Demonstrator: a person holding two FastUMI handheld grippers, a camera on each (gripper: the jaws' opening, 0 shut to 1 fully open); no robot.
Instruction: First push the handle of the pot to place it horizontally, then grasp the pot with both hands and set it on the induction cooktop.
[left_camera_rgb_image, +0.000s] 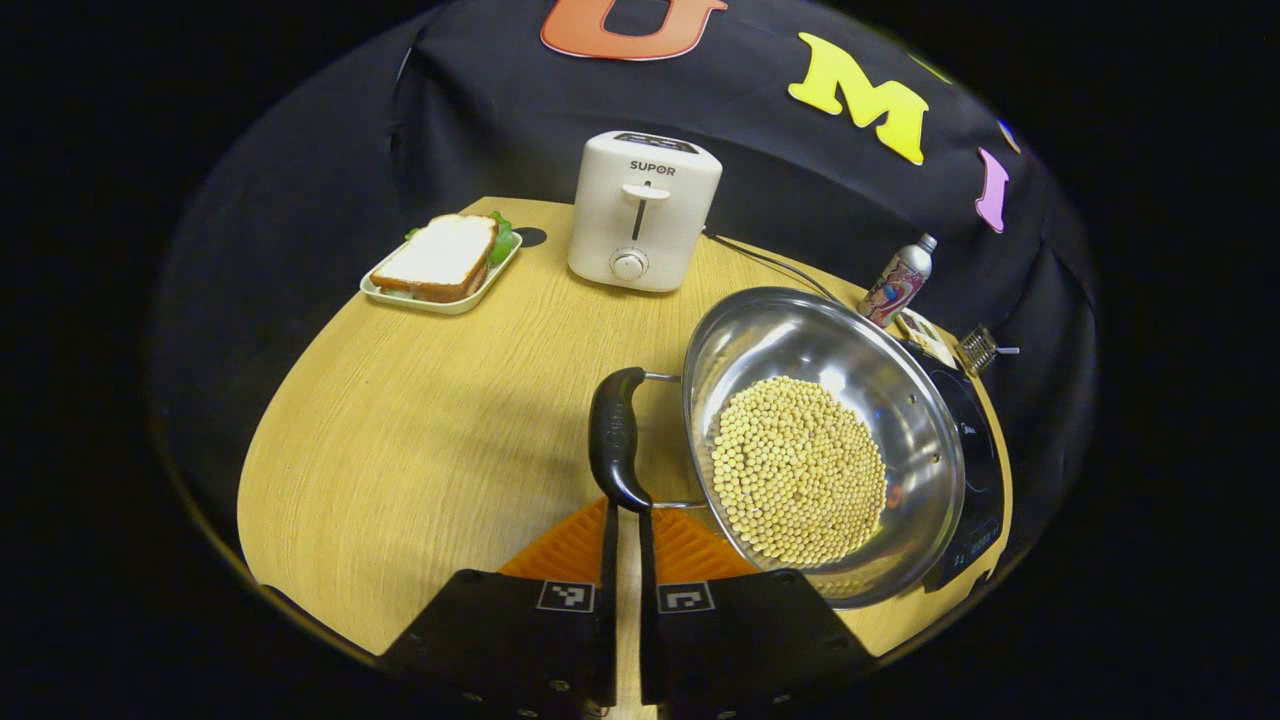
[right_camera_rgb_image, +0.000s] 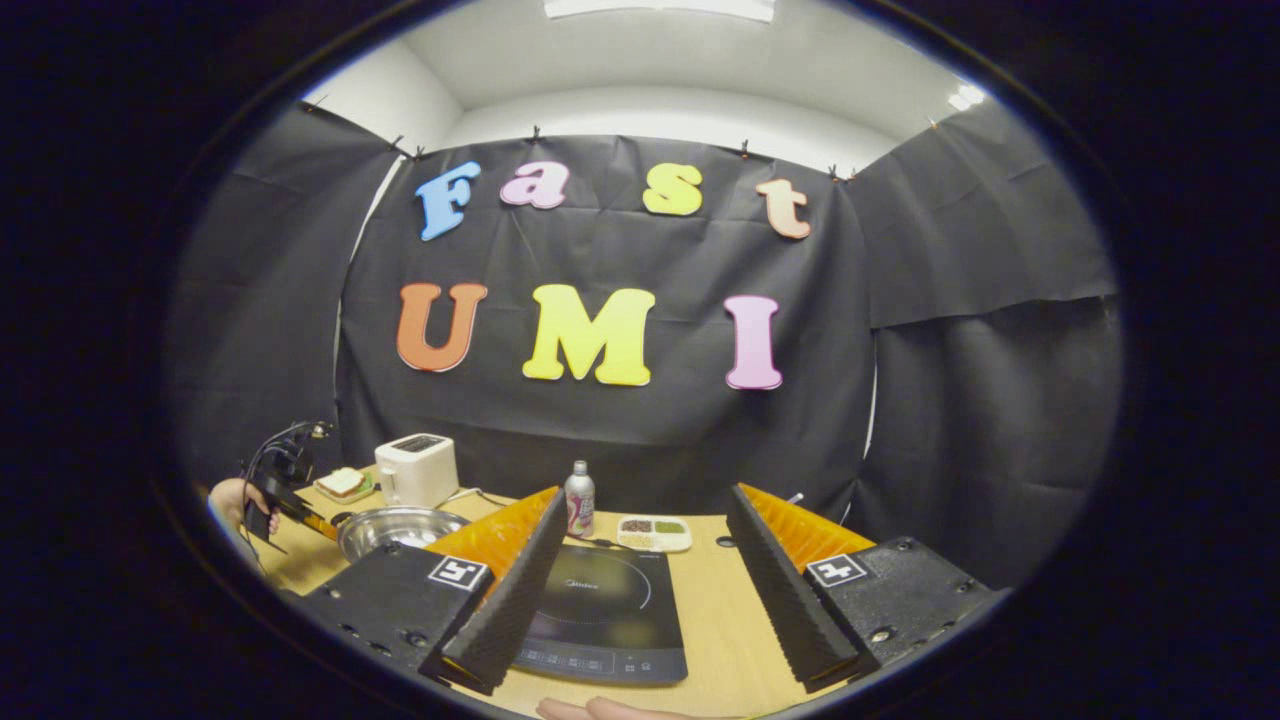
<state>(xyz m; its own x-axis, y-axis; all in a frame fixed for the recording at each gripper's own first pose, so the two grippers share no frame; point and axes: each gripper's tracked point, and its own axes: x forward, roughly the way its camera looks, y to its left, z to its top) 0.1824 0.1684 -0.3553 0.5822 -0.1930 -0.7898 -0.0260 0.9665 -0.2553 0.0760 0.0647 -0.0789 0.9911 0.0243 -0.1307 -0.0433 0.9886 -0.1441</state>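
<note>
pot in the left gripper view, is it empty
No, the pot holds a heap of pale round beans across its bottom.

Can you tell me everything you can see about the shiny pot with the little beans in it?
The pot is a wide, shallow bowl of shiny silver metal, like steel. A heap of small pale yellow beans covers its bottom. It has a black handle joined to the rim by two thin metal rods. The left gripper is nearly shut, its fingers at the handle's near end. The pot sits on the wooden table, beside the black induction cooktop, and seems to overlap its edge.
</note>
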